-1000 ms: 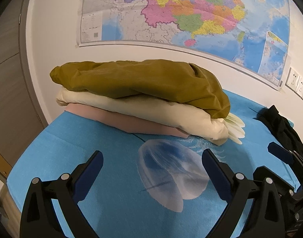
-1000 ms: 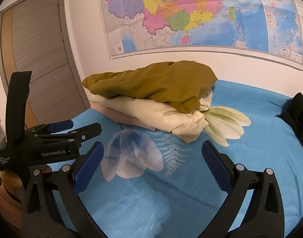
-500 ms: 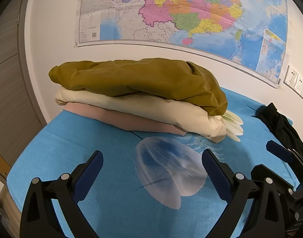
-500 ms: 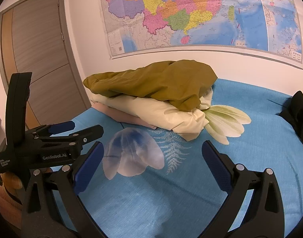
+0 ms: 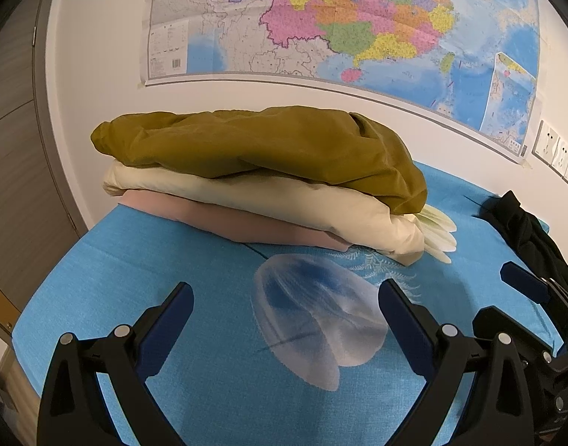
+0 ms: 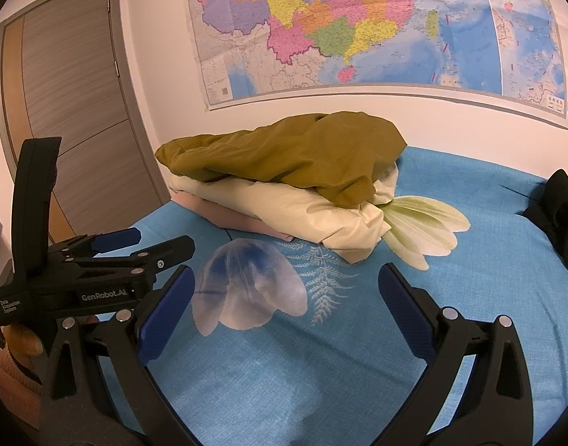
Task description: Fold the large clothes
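We held both tools over the bed, its blue cover printed with a pale jellyfish, and neither had anything in its grasp: the left hand-held gripper stood with its jaws spread wide and empty, and so did the right hand-held gripper. The clothes lay in two places. A stack of three folded pieces sat by the wall under the map, the mustard garment on top of the cream garment and the pink garment beneath. The black garment lay crumpled at the bed's right side, well apart from the stack, and we judged it the piece not yet folded. The stack looked loose to us, its top layer bulging and overhanging at the right end, so a sweep of either tool toward it could have dragged that layer off or toppled the pile. The black cloth, bunched and dark, hid its edges, so a pinch could have taken several layers at once. In the right wrist view the left tool sat just beside the right, and the two could have knocked together.
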`<control>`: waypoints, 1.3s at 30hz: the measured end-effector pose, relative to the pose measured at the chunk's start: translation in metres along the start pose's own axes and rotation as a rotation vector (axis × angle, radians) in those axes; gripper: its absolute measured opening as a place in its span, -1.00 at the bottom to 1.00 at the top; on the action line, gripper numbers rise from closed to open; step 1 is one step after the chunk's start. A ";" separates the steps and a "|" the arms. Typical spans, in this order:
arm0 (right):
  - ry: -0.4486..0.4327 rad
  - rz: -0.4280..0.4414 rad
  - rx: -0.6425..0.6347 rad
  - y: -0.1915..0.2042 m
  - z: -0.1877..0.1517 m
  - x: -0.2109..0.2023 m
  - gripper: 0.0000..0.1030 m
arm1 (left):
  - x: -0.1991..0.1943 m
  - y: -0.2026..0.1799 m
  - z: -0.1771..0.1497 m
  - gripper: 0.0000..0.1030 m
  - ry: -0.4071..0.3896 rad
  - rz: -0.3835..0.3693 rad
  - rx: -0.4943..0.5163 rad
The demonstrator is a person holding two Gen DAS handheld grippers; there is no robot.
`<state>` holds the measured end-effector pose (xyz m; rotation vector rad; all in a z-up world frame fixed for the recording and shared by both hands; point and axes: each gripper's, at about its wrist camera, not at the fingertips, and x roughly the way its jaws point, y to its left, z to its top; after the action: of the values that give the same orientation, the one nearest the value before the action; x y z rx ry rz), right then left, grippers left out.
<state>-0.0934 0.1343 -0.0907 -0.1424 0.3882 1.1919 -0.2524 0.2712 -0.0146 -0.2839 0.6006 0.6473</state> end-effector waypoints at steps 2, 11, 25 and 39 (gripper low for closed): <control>0.003 0.002 0.002 0.000 0.000 0.001 0.89 | 0.001 0.000 0.000 0.87 0.001 0.000 -0.001; 0.004 0.003 0.004 0.001 0.000 0.000 0.89 | 0.003 0.000 0.000 0.87 0.007 0.002 -0.002; 0.003 0.003 0.006 0.001 0.000 0.001 0.89 | 0.003 -0.001 0.002 0.87 0.007 0.000 -0.004; 0.006 0.008 0.006 0.002 0.001 0.002 0.89 | 0.003 -0.002 0.002 0.87 0.005 0.000 0.002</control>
<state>-0.0942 0.1371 -0.0903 -0.1394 0.3978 1.1989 -0.2481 0.2719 -0.0148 -0.2840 0.6060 0.6460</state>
